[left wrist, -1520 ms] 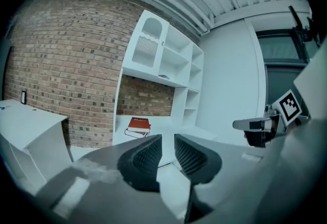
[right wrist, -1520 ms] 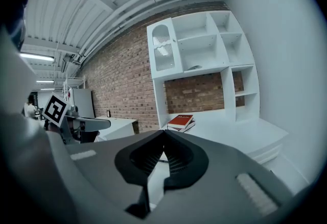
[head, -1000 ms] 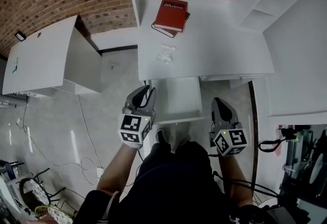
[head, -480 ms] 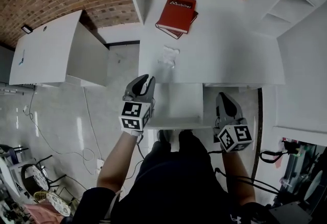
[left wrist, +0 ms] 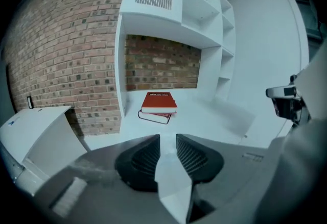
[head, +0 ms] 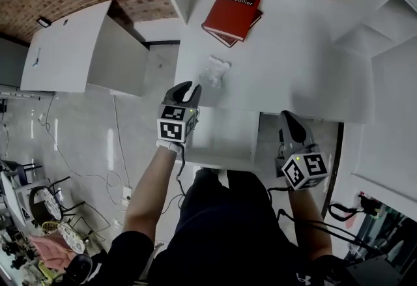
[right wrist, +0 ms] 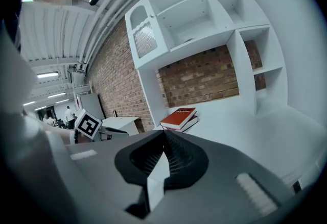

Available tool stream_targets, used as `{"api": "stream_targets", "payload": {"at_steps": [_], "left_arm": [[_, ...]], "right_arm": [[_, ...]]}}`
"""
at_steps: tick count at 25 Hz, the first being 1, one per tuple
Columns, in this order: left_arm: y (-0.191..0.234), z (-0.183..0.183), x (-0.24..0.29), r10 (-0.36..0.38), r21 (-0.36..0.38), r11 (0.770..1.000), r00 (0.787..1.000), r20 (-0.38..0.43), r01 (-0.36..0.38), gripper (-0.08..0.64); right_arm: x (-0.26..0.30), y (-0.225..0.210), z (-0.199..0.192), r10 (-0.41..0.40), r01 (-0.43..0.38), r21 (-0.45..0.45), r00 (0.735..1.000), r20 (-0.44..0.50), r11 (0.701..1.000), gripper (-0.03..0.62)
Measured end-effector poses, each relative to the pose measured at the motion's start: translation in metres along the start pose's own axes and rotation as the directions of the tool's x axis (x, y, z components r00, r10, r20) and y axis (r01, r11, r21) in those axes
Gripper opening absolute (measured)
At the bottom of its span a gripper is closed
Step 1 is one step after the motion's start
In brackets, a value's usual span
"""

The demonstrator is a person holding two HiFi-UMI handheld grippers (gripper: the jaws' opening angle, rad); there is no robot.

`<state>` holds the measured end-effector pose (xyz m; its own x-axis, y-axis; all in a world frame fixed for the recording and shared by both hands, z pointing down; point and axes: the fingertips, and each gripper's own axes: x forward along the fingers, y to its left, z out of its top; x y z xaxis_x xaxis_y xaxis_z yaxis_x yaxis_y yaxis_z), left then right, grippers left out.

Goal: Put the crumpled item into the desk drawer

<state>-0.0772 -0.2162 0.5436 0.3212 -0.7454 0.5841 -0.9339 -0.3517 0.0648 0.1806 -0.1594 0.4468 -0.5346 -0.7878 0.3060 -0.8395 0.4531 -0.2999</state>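
White desk — drawer open, crumpled item lying, seemingly, on top.

left tool: nearer crumpled item, empty jaws opening | right tool: forward

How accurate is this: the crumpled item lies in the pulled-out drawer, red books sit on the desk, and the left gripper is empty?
One error. The head view shows the crumpled item on the desktop, near the red books, not in the pulled-out drawer. The left gripper is empty; its jaws have just been opening, nothing between them.
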Motion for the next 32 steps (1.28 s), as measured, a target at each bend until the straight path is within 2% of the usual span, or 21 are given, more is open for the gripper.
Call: {"api": "stream_targets", "payload": {"at_steps": [7,14,18,22,27,30,32], "left_arm": [[0.034,-0.034,0.060,0.014,-0.024,1.000,0.984,-0.178,-0.019,0.109],[0.034,-0.047,0.102,-0.067,-0.060,0.997,0.962,-0.264,0.054,0.119],[0.031,-0.054,0.120,-0.094,-0.023,0.996,0.943,-0.321,0.092,0.129],[0.028,-0.065,0.128,-0.097,0.027,0.993,0.914,-0.394,0.117,0.115],[0.039,-0.071,0.126,-0.033,0.106,0.991,0.907,-0.420,0.085,0.036],[0.038,-0.072,0.123,-0.046,0.084,0.993,0.911,-0.410,0.088,0.017],[0.032,-0.072,0.120,-0.085,0.045,0.993,0.916,-0.392,0.112,0.013]], "right_arm": [[0.005,-0.014,-0.016,-0.026,0.027,0.031,0.998,-0.049,0.999,0.003],[0.006,-0.022,-0.037,-0.061,0.067,0.056,0.994,-0.094,0.996,0.003],[0.006,-0.026,-0.042,-0.073,0.080,0.067,0.992,-0.104,0.995,0.003],[0.007,-0.027,-0.045,-0.081,0.088,0.067,0.991,-0.108,0.994,0.003],[0.013,-0.023,-0.051,-0.075,0.084,0.075,0.990,-0.119,0.994,0.003],[0.018,-0.019,-0.051,-0.065,0.074,0.072,0.990,-0.127,0.995,0.003],[0.020,-0.016,-0.052,-0.060,0.071,0.076,0.989,-0.132,0.995,0.003]]}}
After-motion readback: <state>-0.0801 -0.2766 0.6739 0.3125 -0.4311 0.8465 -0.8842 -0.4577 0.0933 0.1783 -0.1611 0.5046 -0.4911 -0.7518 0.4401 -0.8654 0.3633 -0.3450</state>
